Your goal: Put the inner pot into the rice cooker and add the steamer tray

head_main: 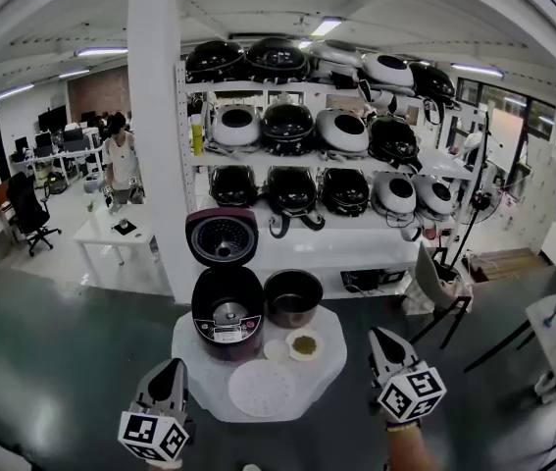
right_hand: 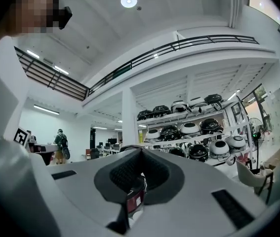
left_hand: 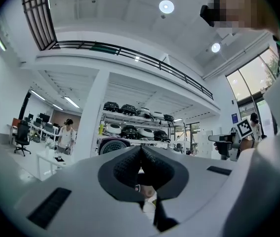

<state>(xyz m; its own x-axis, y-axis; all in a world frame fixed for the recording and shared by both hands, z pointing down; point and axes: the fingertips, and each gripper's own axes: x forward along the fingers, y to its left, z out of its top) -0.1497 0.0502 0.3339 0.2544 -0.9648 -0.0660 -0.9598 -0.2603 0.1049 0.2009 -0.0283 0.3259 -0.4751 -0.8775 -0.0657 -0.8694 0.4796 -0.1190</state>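
Note:
A dark red rice cooker [head_main: 227, 320] stands on a small round white table [head_main: 331, 371] with its lid [head_main: 222, 236] up. The dark metal inner pot [head_main: 293, 297] sits on the table just right of it. In front lies the white perforated steamer tray [head_main: 262, 389], with a small dish of green stuff [head_main: 305, 344] behind it. My left gripper [head_main: 173, 369] hovers at the table's front left, shut and empty. My right gripper [head_main: 379, 338] hovers at the table's right, also shut and empty. In both gripper views the pads [left_hand: 140, 158] [right_hand: 140, 158] meet with nothing between them.
A white pillar [head_main: 154, 116] and a shelf rack [head_main: 307, 155] full of rice cookers stand behind the table. A grey chair [head_main: 434, 283] is at the right, and a white desk [head_main: 111, 232] with a person [head_main: 119, 160] at the back left. Dark floor surrounds the table.

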